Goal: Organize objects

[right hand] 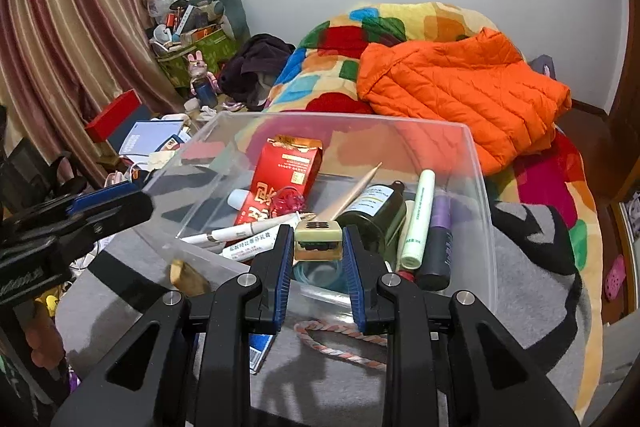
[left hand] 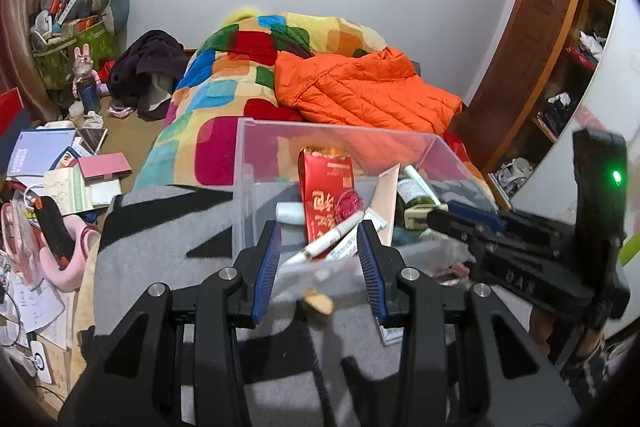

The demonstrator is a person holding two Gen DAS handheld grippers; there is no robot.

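Note:
A clear plastic box (right hand: 476, 163) sits on a grey and black blanket (right hand: 532, 259) on the bed. It holds a red packet (right hand: 280, 179), a white pen (right hand: 240, 233), a dark green bottle (right hand: 372, 207), tubes and other small items. My right gripper (right hand: 317, 251) is shut on a cream mahjong-like tile (right hand: 318, 241) and holds it over the box's near edge. My left gripper (left hand: 318, 259) is open and empty in front of the box (left hand: 248, 163). A small tan piece (left hand: 318, 301) lies on the blanket between its fingers. The right gripper also shows in the left wrist view (left hand: 460, 217).
A twisted rope loop (right hand: 340, 343) and a blue-white carton (right hand: 260, 347) lie on the blanket before the box. An orange jacket (right hand: 460, 95) and a colourful quilt (left hand: 224, 87) lie behind it. Books and clutter (left hand: 60, 171) cover the floor at left. A wooden shelf (left hand: 560, 67) stands at right.

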